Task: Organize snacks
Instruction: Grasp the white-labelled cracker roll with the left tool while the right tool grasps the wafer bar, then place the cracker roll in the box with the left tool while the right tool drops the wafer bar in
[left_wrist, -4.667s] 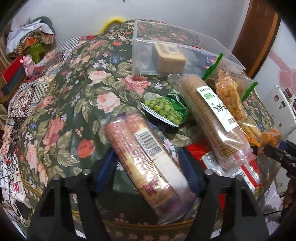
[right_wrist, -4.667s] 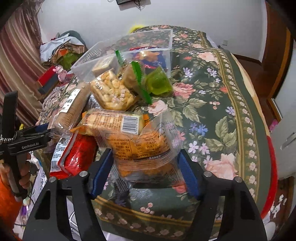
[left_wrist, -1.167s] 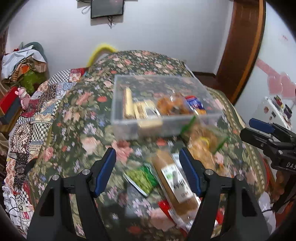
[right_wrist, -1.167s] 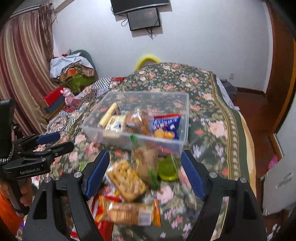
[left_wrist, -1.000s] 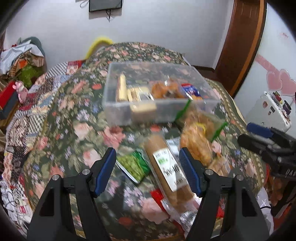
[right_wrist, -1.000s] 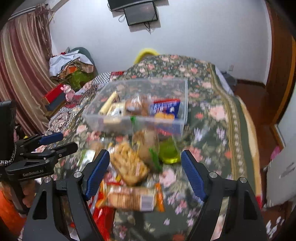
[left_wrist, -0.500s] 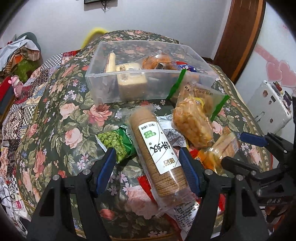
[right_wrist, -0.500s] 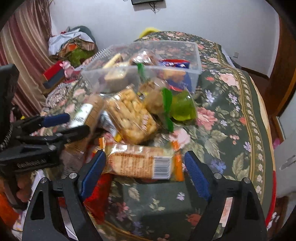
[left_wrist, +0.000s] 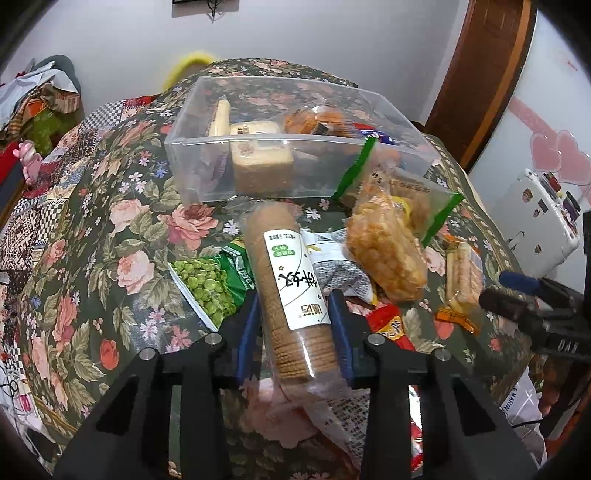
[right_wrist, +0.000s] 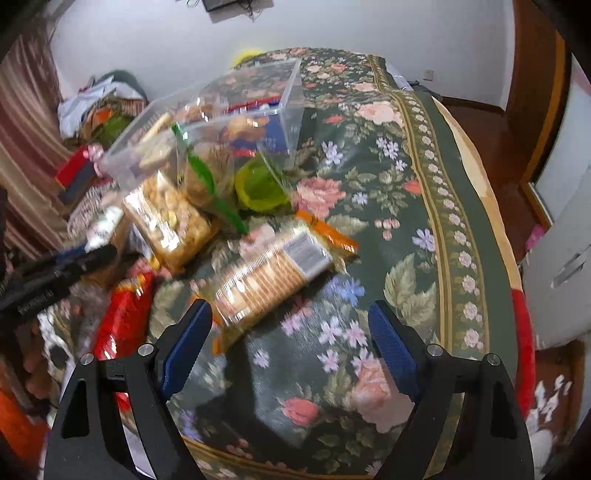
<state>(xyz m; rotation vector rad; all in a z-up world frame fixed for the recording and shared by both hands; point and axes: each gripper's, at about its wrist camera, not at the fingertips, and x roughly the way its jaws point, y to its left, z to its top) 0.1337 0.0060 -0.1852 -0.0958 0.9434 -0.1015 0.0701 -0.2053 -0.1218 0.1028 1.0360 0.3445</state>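
A long roll of brown biscuits with a white label lies on top of the snack pile. My left gripper is closing on it, and both blue pads press its sides. Over the floral cloth my right gripper stands wide open with nothing between its fingers. An orange-ended cracker pack lies just ahead of its left finger. The clear plastic bin stands behind the pile and holds several snacks. The right wrist view is blurred.
A green pea packet, a bag of yellow puffs and a red packet crowd around the roll. A green pouch lies by the bin. The table edge curves at the right.
My left gripper sank onto the biscuit roll and shut on it. My right gripper came down and swung right, close to the cracker pack.
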